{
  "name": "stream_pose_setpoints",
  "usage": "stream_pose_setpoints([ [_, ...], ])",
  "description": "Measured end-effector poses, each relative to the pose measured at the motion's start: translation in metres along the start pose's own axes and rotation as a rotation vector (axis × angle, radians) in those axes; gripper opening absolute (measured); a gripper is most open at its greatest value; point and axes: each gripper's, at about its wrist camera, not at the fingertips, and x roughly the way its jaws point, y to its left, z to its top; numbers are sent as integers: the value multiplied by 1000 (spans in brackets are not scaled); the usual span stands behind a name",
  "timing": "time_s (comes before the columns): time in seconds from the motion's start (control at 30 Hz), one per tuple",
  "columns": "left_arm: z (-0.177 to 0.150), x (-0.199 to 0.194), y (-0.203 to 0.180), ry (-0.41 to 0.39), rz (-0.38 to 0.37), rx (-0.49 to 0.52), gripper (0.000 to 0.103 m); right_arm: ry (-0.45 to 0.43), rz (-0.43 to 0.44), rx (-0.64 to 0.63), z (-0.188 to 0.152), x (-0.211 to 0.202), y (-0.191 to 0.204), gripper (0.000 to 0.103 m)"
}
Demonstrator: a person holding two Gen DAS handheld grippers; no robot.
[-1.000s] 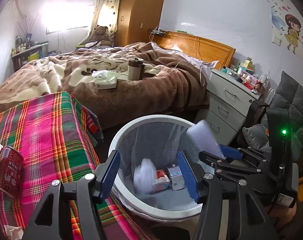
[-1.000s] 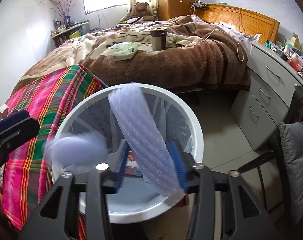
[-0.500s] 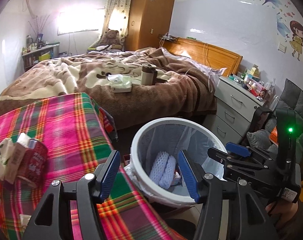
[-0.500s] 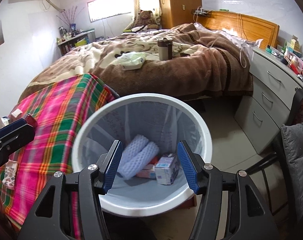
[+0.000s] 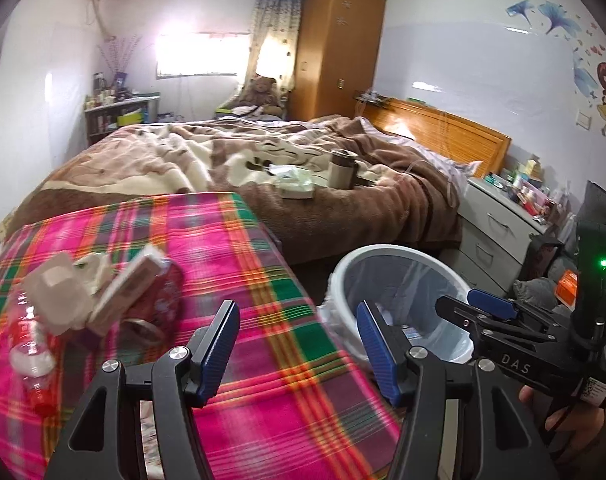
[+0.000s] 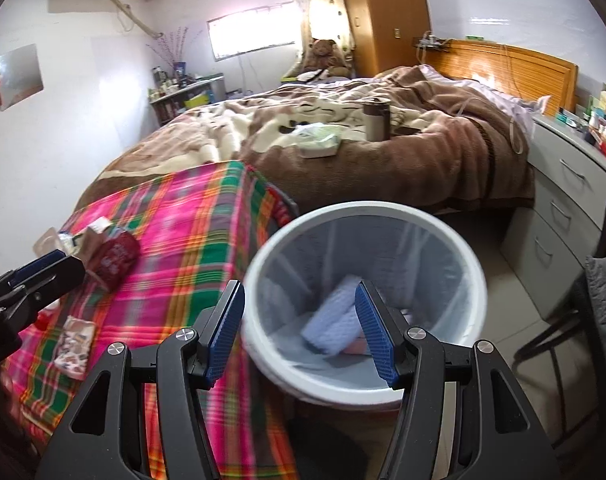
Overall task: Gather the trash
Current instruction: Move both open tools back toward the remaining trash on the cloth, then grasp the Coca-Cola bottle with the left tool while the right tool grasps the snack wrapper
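Right wrist view has the bin (image 6: 367, 384) already holding a white foam wrap (image 6: 335, 326), while both your grippers, right (image 6: 299, 330) and left (image 5: 297, 350), are open and empty; cartons (image 5: 123, 292), can (image 5: 169, 296) and bottle (image 5: 33, 364) wait on the tabletop (image 5: 263, 380)

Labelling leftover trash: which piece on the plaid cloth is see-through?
The plastic bottle with the red cap, lying on its side at the cloth's left edge. The red can and cartons beside it are opaque.

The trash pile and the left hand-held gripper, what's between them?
Only bare plaid cloth lies between the trash pile and the left hand-held gripper, in the left wrist view.
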Motion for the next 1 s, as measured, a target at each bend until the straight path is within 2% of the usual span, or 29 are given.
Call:
stream_pose_setpoints([
  [0.27, -12, -26, 55, -24, 89, -80, 62, 2, 75, -25, -9, 4, 40, 59],
  [0.67, -31, -51, 148, -25, 240, -203, 65, 69, 217, -92, -26, 20, 112, 59],
  [1.0, -43, -46, 202, 7, 287, -264, 65, 136, 294, -165, -46, 35, 166, 59],
])
